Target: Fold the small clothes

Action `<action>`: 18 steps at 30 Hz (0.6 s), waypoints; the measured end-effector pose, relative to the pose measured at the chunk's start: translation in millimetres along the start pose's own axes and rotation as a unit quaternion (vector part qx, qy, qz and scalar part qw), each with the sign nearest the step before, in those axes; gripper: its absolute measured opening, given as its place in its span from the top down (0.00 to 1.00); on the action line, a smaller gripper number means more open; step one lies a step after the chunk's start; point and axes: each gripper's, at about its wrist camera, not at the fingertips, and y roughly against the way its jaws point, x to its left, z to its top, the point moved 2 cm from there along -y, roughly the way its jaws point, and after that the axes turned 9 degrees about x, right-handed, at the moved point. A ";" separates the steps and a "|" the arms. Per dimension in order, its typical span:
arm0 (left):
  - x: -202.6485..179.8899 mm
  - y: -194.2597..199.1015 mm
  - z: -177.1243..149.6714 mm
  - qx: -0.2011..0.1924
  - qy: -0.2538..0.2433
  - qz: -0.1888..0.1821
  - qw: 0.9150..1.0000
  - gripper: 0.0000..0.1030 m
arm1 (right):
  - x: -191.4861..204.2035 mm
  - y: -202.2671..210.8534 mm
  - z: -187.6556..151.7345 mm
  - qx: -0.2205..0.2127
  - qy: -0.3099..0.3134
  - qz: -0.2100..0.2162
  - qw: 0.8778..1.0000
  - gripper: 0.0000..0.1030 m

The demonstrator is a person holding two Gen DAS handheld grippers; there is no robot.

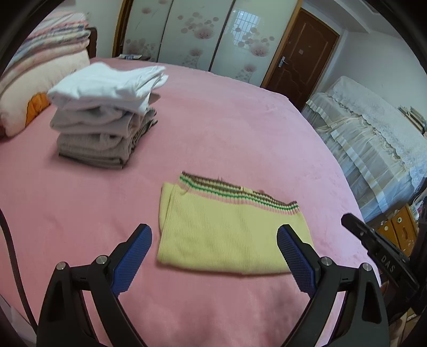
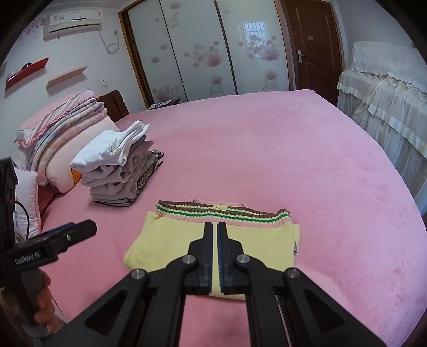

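The folded yellow knit garment with a striped ribbed band [image 1: 229,235] [image 2: 213,237] lies flat near the pink bed cover's [image 1: 213,120] [image 2: 293,160] near edge. The right gripper [image 2: 215,227], fingers together on nothing, hides its middle; the left gripper [image 1: 214,237] hangs spread. The stack of folded grey and white clothes [image 1: 106,114] [image 2: 120,165] sits toward the headboard edge.

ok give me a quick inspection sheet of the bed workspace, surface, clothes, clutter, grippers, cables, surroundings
surface: pink bedspread, smooth.
job's things: yellow knit garment with striped hem lies folded flat; stack of folded clothes, white piece on top, stands apart beyond it.
clutter: folded quilts and pillow at the headboard end.
grippers: left gripper open, above the garment's near edge; right gripper shut, over the garment; whether it pinches fabric cannot be told.
cables: black cable beside the left gripper.
surroundings: floral sliding wardrobe, brown door, lace-covered furniture, air conditioner.
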 end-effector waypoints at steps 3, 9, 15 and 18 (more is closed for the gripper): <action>15.0 -3.3 -14.7 0.013 0.022 -0.014 1.000 0.09 | 2.4 -0.7 -3.4 -0.002 0.003 -0.002 1.000 0.97; 48.9 -31.9 -47.1 0.048 0.072 -0.038 0.996 0.09 | 6.0 -15.6 -12.6 0.007 0.002 -0.003 1.000 0.97; 73.2 -76.2 -78.6 0.087 0.135 -0.100 0.982 0.09 | 11.0 -36.7 -25.4 0.023 0.003 -0.002 1.000 0.97; 77.4 -98.4 -88.0 0.099 0.162 -0.141 0.971 0.09 | 12.5 -48.3 -32.4 0.032 0.007 -0.005 0.999 0.97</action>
